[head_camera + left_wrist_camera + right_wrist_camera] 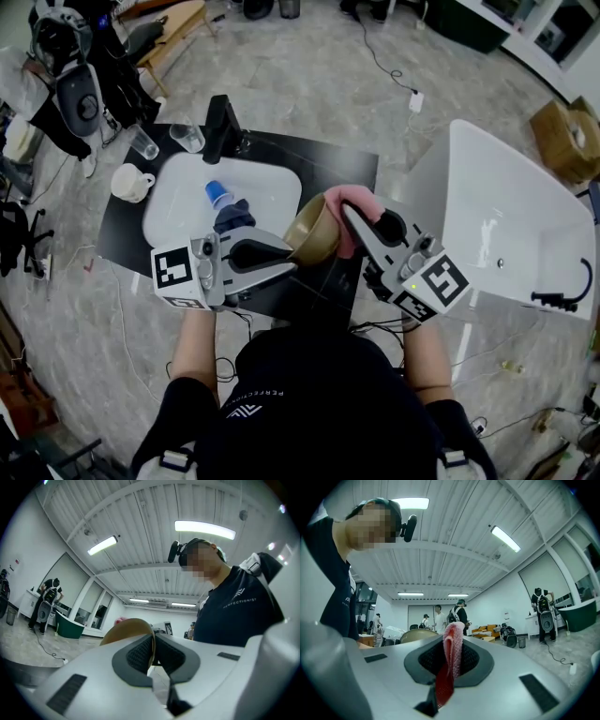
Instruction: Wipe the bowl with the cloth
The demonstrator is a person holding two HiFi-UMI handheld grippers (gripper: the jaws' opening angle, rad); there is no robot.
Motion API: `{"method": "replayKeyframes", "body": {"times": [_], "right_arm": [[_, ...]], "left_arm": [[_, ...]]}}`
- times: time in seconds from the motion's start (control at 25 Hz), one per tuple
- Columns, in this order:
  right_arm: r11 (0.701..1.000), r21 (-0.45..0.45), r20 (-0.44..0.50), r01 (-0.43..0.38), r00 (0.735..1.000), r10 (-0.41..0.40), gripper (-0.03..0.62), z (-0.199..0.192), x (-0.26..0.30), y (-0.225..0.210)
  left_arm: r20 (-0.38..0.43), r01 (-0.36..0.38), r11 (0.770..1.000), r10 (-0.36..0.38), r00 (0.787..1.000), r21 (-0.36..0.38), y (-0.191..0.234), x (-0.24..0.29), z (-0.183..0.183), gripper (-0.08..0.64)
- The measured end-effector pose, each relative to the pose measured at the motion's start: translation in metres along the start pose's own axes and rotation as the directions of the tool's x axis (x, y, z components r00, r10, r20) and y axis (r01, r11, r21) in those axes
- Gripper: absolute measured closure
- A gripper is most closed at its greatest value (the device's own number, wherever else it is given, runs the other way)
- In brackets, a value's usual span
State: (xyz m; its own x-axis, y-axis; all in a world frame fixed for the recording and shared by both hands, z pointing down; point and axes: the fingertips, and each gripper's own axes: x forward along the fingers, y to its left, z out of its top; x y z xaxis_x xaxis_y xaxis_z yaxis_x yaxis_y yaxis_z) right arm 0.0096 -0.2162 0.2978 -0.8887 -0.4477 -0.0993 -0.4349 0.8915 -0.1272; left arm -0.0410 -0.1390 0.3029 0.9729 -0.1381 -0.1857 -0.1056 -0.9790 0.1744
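Tan round bowl (312,232) hangs tilted over the front of the black counter (319,155), pinched only by its thin rim in the nearly closed left gripper (289,260). A hard push from the pink cloth (349,199), clamped tight in the right gripper (351,219), could likely twist it loose and drop it. The white sink (169,178) holding a blue cup (217,194) and a dark rag (232,217) lies nearby, and nothing blocks the cloth.
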Motion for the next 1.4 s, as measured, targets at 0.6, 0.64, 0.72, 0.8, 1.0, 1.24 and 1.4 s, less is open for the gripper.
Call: {"method": "replayKeyframes", "body": {"times": [0.6, 0.64, 0.72, 0.8, 1.0, 1.24, 1.4], "right_arm": [[0.992, 0.111, 0.027, -0.055, 0.998, 0.053, 0.546, -0.008, 0.001, -0.002], [0.992, 0.110, 0.025, -0.062, 0.998, 0.059, 0.546, -0.009, 0.002, 0.000], [0.991, 0.111, 0.030, -0.078, 0.997, 0.075, 0.546, -0.011, 0.003, 0.004], [0.989, 0.117, 0.035, -0.089, 0.996, 0.086, 0.546, -0.013, 0.004, 0.007], [0.987, 0.123, 0.027, -0.105, 0.994, 0.103, 0.546, -0.017, 0.006, 0.013], [0.985, 0.124, 0.013, -0.122, 0.993, 0.122, 0.546, -0.022, 0.006, 0.018], [0.984, 0.113, 0.005, -0.134, 0.991, 0.135, 0.546, -0.020, 0.006, 0.025]], "left_arm": [[0.259, 0.118, 0.993, -0.110, 0.960, -0.013, -0.012, -0.005, 0.052, 0.538], [0.270, 0.120, 0.993, -0.112, 0.956, -0.013, -0.012, -0.004, 0.054, 0.538], [0.292, 0.116, 0.993, -0.108, 0.950, -0.012, -0.011, -0.004, 0.058, 0.538], [0.315, 0.103, 0.995, -0.093, 0.945, -0.014, -0.008, -0.005, 0.060, 0.538], [0.369, 0.078, 0.996, -0.059, 0.927, -0.037, 0.000, -0.005, 0.069, 0.538], [0.412, 0.035, 0.997, -0.004, 0.911, -0.066, 0.012, -0.002, 0.076, 0.538], [0.431, -0.015, 0.997, 0.049, 0.901, -0.082, 0.020, -0.003, 0.080, 0.538]]}}
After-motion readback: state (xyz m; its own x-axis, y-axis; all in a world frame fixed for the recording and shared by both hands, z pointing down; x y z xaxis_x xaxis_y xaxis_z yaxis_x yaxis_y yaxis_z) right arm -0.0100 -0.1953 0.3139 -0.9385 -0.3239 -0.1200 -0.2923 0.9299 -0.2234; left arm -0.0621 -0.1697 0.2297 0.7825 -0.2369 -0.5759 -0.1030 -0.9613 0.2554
